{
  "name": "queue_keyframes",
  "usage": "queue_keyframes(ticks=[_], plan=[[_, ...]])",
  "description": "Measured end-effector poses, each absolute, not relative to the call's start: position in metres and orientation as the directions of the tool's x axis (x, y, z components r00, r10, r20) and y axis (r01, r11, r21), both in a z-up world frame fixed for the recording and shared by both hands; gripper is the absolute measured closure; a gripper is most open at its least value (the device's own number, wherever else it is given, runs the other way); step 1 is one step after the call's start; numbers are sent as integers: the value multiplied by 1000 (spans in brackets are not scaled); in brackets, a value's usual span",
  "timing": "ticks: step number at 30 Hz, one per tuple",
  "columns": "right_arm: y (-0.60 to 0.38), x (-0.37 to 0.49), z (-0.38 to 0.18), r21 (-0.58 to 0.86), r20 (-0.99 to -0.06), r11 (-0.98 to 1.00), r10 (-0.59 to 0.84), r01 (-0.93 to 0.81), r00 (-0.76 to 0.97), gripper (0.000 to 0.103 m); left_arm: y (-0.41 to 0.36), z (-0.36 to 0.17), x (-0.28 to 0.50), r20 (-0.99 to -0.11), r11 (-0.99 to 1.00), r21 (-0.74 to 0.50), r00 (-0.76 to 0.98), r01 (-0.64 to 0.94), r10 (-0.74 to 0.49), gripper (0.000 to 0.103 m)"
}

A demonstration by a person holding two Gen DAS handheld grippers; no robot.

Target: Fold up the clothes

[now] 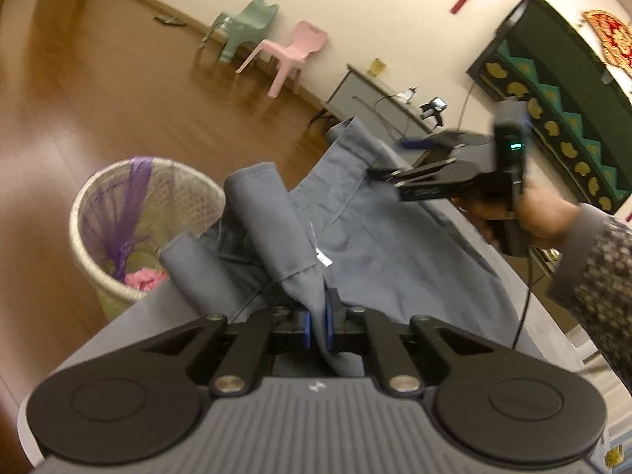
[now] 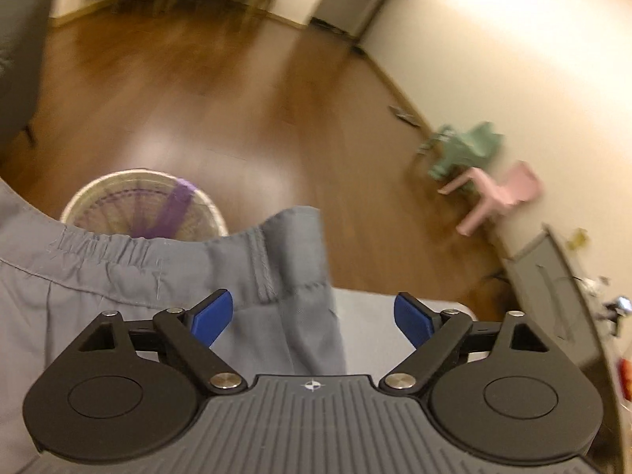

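Left gripper (image 1: 320,316): jaws pinched shut on a raised fold of the grey trousers (image 1: 355,245), the blue pads (image 1: 307,326) pressing the cloth from both sides. Right gripper (image 2: 312,318): jaws standing wide apart with nothing gripped, the trouser waistband (image 2: 98,249) and a loose fold lying below and between the pads without contact; in the left view a hand (image 1: 541,217) holds this gripper just above the far end of the garment. The trousers lie spread over the grey bench (image 2: 375,339); a woven basket (image 1: 118,237) stands on the wooden floor (image 1: 98,79) just beyond the bench edge, with a green chair (image 1: 245,23) and a pink chair (image 1: 292,51) by the wall.
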State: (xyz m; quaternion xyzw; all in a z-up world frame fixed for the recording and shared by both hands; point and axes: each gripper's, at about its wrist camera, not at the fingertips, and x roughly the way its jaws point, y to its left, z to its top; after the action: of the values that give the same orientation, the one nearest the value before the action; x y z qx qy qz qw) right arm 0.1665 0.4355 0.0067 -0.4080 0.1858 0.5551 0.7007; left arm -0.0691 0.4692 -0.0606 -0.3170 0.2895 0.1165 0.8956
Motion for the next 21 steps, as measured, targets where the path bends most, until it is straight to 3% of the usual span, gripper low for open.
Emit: queue_keyframes(ticks=[1, 2, 4, 9, 17, 21], plan=[[440, 172, 3, -330, -750, 22, 601, -944, 276, 76, 471, -59, -71, -581, 774, -507, 814, -381, 20, 96], [444, 178, -1, -292, -785, -6, 573, -956, 236, 92, 473, -58, -73, -565, 771, -520, 825, -367, 12, 96], [439, 184, 5, -173, -842, -32, 523, -984, 131, 99, 478, -57, -78, -523, 751, -567, 852, -338, -12, 96], [424, 241, 24, 272, -809, 219, 580, -937, -99, 100, 489, -61, -79, -511, 707, -617, 859, -346, -25, 96], [405, 276, -20, 500, -739, 429, 665, -753, -112, 99, 496, -83, -73, -631, 698, -550, 776, -459, 13, 94], [366, 238, 17, 300, -733, 518, 663, -801, 154, 59, 498, -85, -68, -655, 702, -524, 755, -483, 31, 93]])
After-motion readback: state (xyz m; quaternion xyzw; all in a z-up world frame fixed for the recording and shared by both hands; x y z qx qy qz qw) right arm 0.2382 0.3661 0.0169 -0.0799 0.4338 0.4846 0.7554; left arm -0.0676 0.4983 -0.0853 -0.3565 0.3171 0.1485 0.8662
